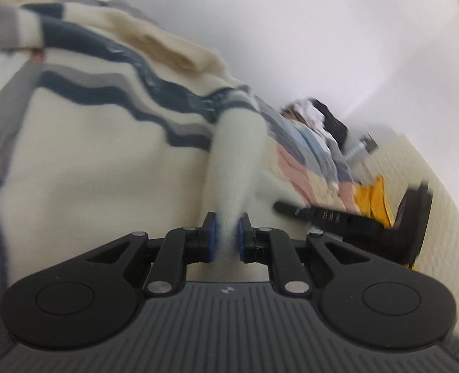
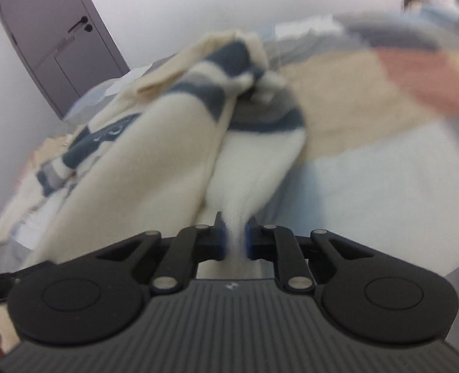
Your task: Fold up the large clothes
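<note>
I count one cream sweater (image 1: 83, 143) with navy and grey stripes, and I see that same one from the right side too (image 2: 155, 143). Two tongs in all: my left tongs (image 1: 226, 233), my right tongs (image 2: 235, 236), each with two fingers, so four fingers total. One purple-grey door (image 2: 52, 40), with one dark handle on it. One heap of other clothes (image 1: 316, 146) further off; it's too blurred for me to count the pieces. One yellow item (image 1: 372, 199) beside it.
</note>
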Demonstrator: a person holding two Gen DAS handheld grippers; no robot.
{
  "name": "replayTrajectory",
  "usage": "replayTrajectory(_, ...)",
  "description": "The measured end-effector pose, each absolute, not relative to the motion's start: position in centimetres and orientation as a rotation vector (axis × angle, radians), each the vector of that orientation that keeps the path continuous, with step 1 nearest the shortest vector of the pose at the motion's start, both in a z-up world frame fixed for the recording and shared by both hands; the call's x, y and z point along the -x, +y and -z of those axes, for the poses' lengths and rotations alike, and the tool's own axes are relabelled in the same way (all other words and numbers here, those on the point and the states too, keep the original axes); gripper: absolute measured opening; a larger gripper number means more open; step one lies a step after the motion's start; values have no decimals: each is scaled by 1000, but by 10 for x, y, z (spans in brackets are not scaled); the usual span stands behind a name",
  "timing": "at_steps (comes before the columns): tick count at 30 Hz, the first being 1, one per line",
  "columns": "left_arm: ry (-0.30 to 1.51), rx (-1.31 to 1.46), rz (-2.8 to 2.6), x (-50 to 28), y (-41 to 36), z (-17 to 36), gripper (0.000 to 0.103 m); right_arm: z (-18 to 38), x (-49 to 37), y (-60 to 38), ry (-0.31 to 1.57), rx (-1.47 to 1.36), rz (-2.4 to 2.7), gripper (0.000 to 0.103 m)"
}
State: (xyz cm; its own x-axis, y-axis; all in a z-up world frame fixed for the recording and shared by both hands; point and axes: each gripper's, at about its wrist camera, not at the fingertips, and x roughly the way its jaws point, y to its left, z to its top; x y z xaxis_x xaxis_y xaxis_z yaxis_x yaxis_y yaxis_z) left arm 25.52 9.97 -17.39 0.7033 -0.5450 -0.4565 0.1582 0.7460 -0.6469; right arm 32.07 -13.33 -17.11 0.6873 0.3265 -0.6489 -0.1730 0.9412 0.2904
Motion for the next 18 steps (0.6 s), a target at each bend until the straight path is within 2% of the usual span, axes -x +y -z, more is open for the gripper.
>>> replayTrajectory(3,683,598,506,-253,87,171,25,148,-321,-149,721,-100,-194,13)
replayTrajectory(5,680,605,570,-251,82,169,35,133,-325,-168,720,-73,-154,13)
replayTrajectory(7,668,594,595,-249,78,167,39,115,-329,-187,703,-10,-97,13)
replayTrajectory(12,648,615,597,-246,81,165,42,70,-348,-220,662,165,26,13)
replayTrajectory(18,647,643,558,-248,92,166,42,16,-378,-220,492,443,190,13)
